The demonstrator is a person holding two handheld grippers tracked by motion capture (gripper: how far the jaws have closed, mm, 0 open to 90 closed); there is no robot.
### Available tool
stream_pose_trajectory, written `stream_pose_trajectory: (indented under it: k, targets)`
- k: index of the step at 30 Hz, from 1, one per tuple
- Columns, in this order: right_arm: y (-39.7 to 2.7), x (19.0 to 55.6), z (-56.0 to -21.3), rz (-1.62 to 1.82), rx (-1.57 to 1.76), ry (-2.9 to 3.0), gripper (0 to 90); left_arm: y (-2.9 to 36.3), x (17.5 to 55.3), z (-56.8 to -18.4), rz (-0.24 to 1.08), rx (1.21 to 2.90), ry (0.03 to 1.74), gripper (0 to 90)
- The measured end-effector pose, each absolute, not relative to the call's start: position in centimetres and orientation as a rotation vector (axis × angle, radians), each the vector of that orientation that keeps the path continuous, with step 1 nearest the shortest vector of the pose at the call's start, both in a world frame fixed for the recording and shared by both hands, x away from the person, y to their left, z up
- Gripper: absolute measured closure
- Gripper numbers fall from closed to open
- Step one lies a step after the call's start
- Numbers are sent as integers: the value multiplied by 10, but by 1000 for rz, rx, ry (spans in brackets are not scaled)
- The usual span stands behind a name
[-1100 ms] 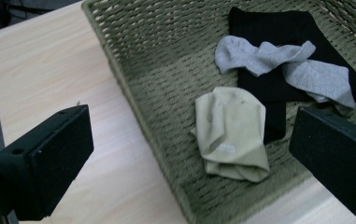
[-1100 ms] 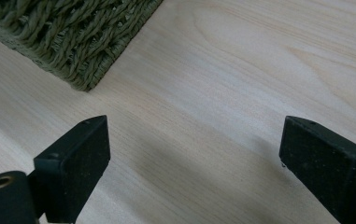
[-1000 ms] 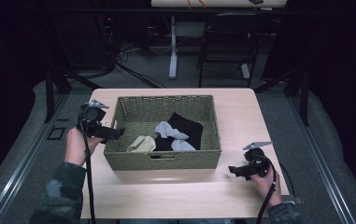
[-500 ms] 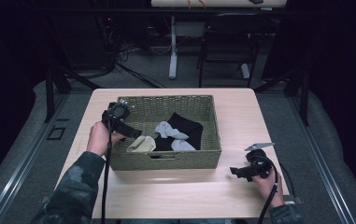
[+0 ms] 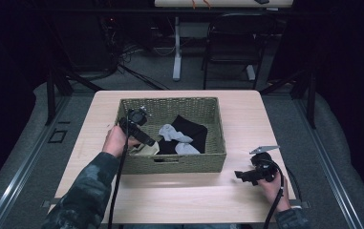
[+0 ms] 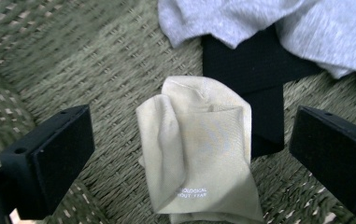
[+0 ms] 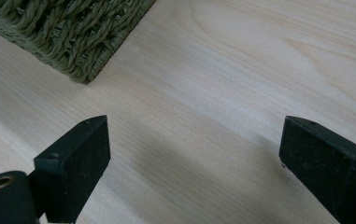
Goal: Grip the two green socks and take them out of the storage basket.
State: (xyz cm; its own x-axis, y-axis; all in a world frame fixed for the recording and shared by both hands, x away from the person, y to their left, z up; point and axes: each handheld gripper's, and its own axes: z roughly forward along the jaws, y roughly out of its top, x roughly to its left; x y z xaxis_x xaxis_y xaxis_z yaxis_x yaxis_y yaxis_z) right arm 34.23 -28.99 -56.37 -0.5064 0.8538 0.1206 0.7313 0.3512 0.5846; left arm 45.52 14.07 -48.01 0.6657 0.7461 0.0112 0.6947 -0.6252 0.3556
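Observation:
A woven olive basket [image 5: 170,163] stands mid-table and holds socks. A folded beige sock [image 6: 203,149] lies on the basket floor near its front left corner [image 5: 147,148]. My left gripper [image 5: 144,138] reaches into the basket over that sock, open, with a jaw on either side of it [image 6: 192,154] and not touching it. Behind the beige sock lie a black sock [image 6: 259,70] and grey socks [image 6: 278,23]. My right gripper [image 5: 242,175] rests low over the bare wood at the basket's front right, open and empty [image 7: 194,168].
The basket's front right corner [image 7: 77,42] sits just beyond my right gripper. The black sock [image 5: 191,131] and grey socks [image 5: 175,136] fill the basket's middle. The light wooden table [image 5: 189,195] ends close in front of the hands. Dark floor, a chair and table legs lie beyond.
My left gripper has moved from outside the basket's left wall to over its rim and down above the beige sock. The right gripper has stayed in place.

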Motion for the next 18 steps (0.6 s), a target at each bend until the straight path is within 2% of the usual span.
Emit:
stream_pose_trajectory:
  k: [11, 18]
  targets:
    - [-289, 342, -563, 876, 1430, 2414, 83, 132, 465, -500, 173, 2636, 1125, 147]
    - [-289, 342, -563, 881, 1425, 2411, 83, 130, 469, -508, 147, 2687, 1146, 186]
